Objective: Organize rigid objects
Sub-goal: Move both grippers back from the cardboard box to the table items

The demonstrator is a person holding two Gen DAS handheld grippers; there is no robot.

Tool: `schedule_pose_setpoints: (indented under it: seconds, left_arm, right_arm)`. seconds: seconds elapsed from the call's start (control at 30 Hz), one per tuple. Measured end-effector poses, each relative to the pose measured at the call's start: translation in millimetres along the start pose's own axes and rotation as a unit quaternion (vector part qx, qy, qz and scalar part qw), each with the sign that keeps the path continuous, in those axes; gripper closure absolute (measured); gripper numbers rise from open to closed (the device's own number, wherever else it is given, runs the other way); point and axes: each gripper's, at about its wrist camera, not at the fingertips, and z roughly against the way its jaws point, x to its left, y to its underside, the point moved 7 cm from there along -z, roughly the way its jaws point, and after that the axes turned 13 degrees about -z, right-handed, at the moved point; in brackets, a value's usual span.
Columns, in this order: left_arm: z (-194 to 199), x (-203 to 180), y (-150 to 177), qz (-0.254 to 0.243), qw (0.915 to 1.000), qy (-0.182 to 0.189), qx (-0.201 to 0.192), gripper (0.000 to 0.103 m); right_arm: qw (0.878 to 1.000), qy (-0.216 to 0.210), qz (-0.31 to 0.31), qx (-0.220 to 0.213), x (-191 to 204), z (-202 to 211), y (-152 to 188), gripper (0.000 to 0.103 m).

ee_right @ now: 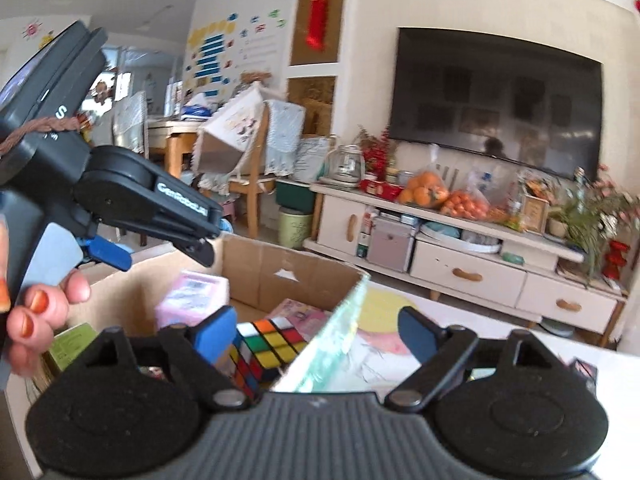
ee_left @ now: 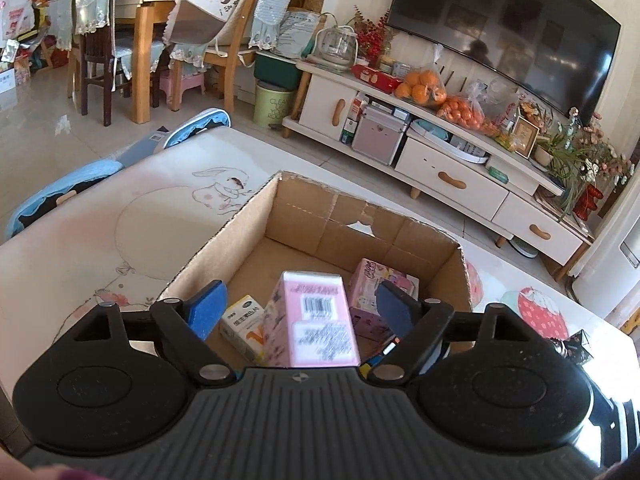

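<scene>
An open cardboard box [ee_left: 240, 220] stands on the table. My left gripper [ee_left: 300, 306] hovers over it, open; a tall pink carton [ee_left: 312, 320] stands between the blue pads, no contact visible. Beside it lie a small white-and-orange box [ee_left: 242, 326] and a pink picture box [ee_left: 374, 280]. My right gripper [ee_right: 316, 334] is open and empty above the box's right wall [ee_right: 332, 328]. A Rubik's cube [ee_right: 264, 348] lies in the box below it. The pink carton [ee_right: 192, 298] and the left gripper [ee_right: 112, 254] show at left in the right wrist view.
The table wears a pale rabbit-print cover [ee_left: 120, 216]. A dark small object [ee_left: 576, 344] lies at its right edge. A white TV cabinet [ee_left: 440, 168] with fruit bags stands beyond, and dining chairs [ee_left: 224, 52] at far left. A green box [ee_right: 72, 344] sits in the carton's left.
</scene>
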Motion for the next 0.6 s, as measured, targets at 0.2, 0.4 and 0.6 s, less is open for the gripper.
schedule_pose_setpoints:
  seconds: [0.2,0.4,0.6]
  left_arm:
    - [1,-2,1,-0.007,0.9999,0.008,0.001,0.001]
    - [2,-7,1,-0.016,0.9997,0.016,0.001,0.0]
    - [2,-8,2,-0.023,0.9995,0.023,0.001,0.0]
  right_arm:
    - [1.0,0.015,-0.017,-0.008,-18,10,4,0.012]
    - [0.999,0.026,-0.016,-0.01,-27,16,11,0.011]
    - [0.999,0.038,-0.011,-0.009,-37,20,21,0.01]
